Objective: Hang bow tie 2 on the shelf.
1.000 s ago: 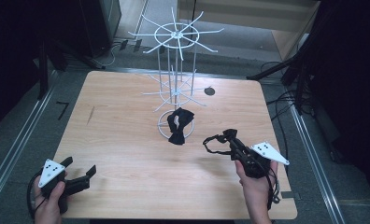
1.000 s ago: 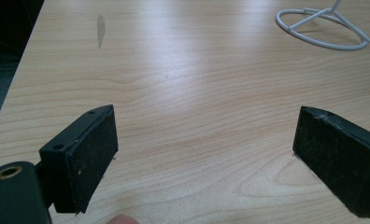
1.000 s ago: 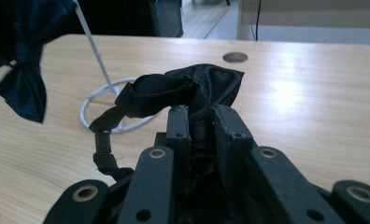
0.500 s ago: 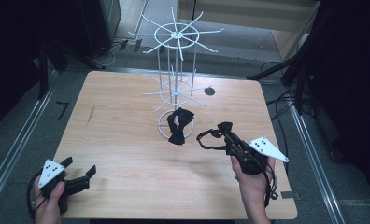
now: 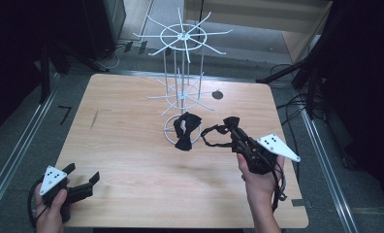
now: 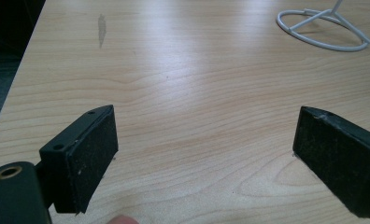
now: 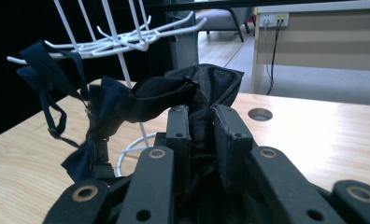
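A white wire hanging rack stands at the back middle of the wooden table. One black bow tie lies on the rack's ring base. My right gripper is shut on a second black bow tie, held above the table right of the rack, its strap looping to the left. In the right gripper view the bow tie is pinched between the jaws, with the strap dangling at left. My left gripper rests open at the front left corner; its pads are wide apart over bare wood.
The rack's ring base lies ahead of the left gripper. A round cable hole sits in the table right of the rack. Metal rails and cables run along the floor on both sides.
The right gripper has risen and moved left toward the rack with the bow tie in it. The left gripper has stayed put.
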The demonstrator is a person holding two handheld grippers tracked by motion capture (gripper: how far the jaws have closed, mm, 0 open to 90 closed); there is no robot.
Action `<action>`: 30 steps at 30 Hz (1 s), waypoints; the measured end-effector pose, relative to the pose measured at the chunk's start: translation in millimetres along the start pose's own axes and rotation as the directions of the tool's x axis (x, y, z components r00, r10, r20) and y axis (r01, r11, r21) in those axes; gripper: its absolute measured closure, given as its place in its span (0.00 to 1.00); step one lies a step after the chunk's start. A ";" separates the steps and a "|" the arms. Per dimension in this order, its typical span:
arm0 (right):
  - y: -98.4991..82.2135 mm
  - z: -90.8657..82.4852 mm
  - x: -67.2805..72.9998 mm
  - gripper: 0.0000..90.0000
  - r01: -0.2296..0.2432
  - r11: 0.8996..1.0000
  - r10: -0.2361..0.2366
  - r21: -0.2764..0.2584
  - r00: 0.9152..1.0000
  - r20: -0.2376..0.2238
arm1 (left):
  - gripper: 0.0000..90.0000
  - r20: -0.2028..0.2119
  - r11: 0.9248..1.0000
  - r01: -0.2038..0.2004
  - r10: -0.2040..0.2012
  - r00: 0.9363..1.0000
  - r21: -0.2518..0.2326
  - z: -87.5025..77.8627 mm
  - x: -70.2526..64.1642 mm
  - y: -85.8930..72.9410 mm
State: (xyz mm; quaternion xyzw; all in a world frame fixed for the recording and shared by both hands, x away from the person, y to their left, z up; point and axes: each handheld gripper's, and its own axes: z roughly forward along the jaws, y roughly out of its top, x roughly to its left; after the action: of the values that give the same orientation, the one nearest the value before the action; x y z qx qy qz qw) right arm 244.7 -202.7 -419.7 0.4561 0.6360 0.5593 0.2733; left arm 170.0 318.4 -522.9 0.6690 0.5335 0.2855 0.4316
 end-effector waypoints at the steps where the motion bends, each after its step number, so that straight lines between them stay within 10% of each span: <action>1: 1.6 0.5 1.1 0.87 -0.003 1.000 0.003 -0.001 1.000 -0.002 | 0.08 0.000 1.000 0.000 0.000 1.000 0.000 0.1 0.0 0.0; 30: 31.2 25.1 4.5 0.87 -0.044 0.998 0.042 -0.042 0.999 -0.030 | 0.08 -0.007 1.000 -0.005 0.005 1.000 -0.001 0.3 -0.8 -0.1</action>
State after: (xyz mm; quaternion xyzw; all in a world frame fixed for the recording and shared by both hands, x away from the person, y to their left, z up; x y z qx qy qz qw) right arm 272.9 -188.4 -394.7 0.4555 0.6177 0.5852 0.2617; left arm 169.9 317.6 -523.0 0.6690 0.5333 0.2891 0.4295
